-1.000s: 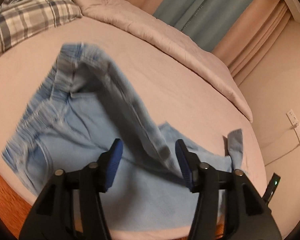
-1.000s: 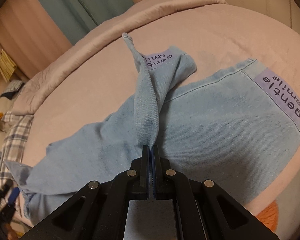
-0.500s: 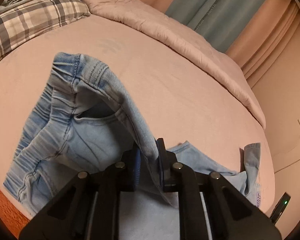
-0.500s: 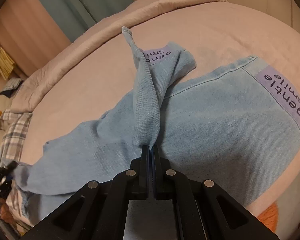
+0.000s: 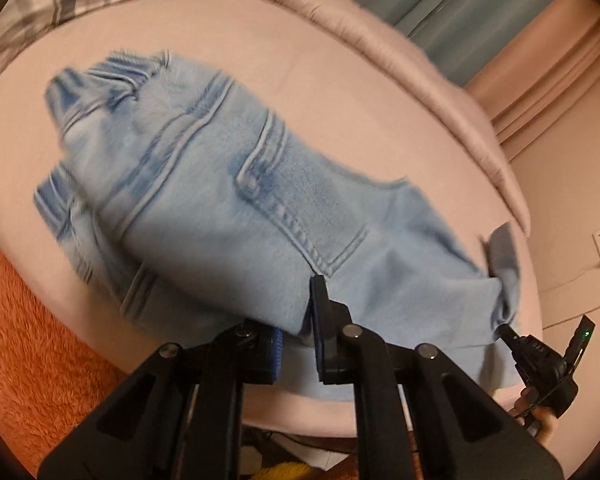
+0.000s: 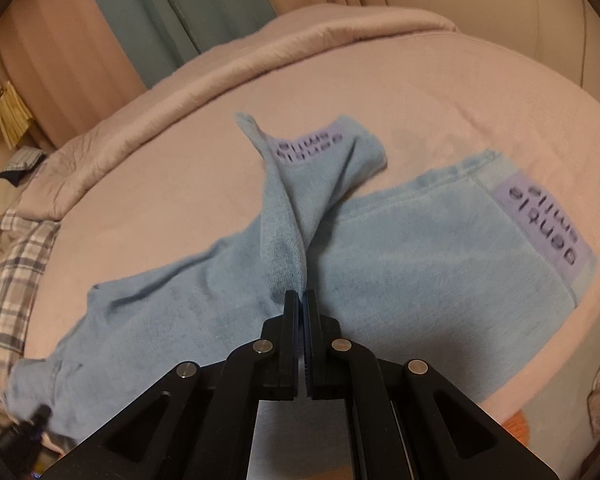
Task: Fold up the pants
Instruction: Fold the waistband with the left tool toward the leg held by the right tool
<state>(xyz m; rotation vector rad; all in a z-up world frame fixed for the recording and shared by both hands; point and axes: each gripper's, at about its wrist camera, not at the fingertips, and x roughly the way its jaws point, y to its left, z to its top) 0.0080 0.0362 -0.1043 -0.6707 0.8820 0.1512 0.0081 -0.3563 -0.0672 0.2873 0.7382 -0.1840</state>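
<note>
On the pink bed [image 5: 340, 92], light-blue pants [image 5: 228, 184] lie spread, back pocket up. Left tool [image 5: 296, 336] has just clamped down on a fabric fold near the pocket's lower corner. Right tool [image 6: 303, 312] is clenched on a raised ridge of pant leg [image 6: 288, 216], cuff end beyond it.

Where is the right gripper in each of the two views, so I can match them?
Left wrist view: the right gripper is at the lower right edge, shut on the jeans' leg.
Right wrist view: the right gripper is at bottom centre, shut on a raised fold of the jeans.
Shared landmark: the teal curtain behind the bed.
</note>
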